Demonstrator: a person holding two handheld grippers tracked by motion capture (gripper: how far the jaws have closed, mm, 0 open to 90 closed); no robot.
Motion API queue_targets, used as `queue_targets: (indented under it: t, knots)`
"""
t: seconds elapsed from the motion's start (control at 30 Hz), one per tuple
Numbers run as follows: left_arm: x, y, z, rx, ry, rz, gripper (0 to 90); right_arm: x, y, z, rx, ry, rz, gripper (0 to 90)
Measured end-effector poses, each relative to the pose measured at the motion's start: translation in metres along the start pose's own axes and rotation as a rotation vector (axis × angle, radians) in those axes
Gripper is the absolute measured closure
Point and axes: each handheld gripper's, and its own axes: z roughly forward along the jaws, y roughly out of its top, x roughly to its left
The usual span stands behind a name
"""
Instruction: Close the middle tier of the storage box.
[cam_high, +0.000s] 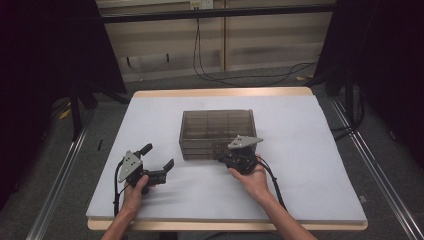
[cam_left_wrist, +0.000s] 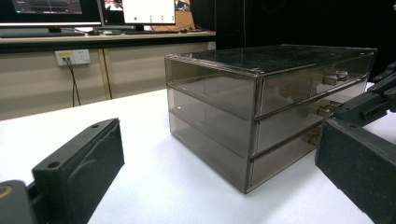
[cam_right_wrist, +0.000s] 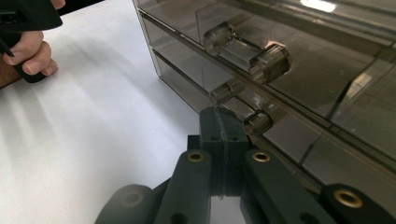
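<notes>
1. Standing near the middle of the white-covered tabletop (cam_high: 310, 150), the smoked transparent plastic three-drawer cabinet (cam_high: 217, 132) faces the person; all three drawers appear shut.
2. Right gripper (cam_right_wrist: 223, 122): fingers pressed together with nothing between them, their tip at the cabinet front just beside the clear cylindrical handle of a lower drawer (cam_right_wrist: 257, 122). Whether it touches the handle cannot be told.
3. Left gripper (cam_high: 159, 159): fingers spread wide and empty, held above the tabletop to the left of the cabinet, well apart from it.
4. Risk: shut fingers cannot clasp the handle; a pull from here would probably slip off its smooth round surface.
5. Risk: the cabinet looks light and nothing braces it; pushing or hooking the handle could slide the whole cabinet instead of moving the drawer.
6. Risk: the clear upper handle (cam_right_wrist: 247, 49) lies close above, so a raised approach could catch the wrong drawer.
</notes>
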Motion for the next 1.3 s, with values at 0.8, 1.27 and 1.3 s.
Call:
queue_targets:
  t: [0.8,1.27,1.3]
  knots:
    - [0.0,0.0,0.0,0.001,-0.002,0.005,1.2,0.003,-0.001,-0.009,-0.002,0.037,-0.006,80.4]
    - [0.0,0.0,0.0,0.002,0.0,0.009,1.2,0.003,-0.006,-0.043,-0.041,0.016,0.004,47.1]
    - [0.0,0.0,0.0,0.002,-0.001,0.005,1.2,0.003,-0.007,-0.046,-0.043,0.01,0.005,45.1]
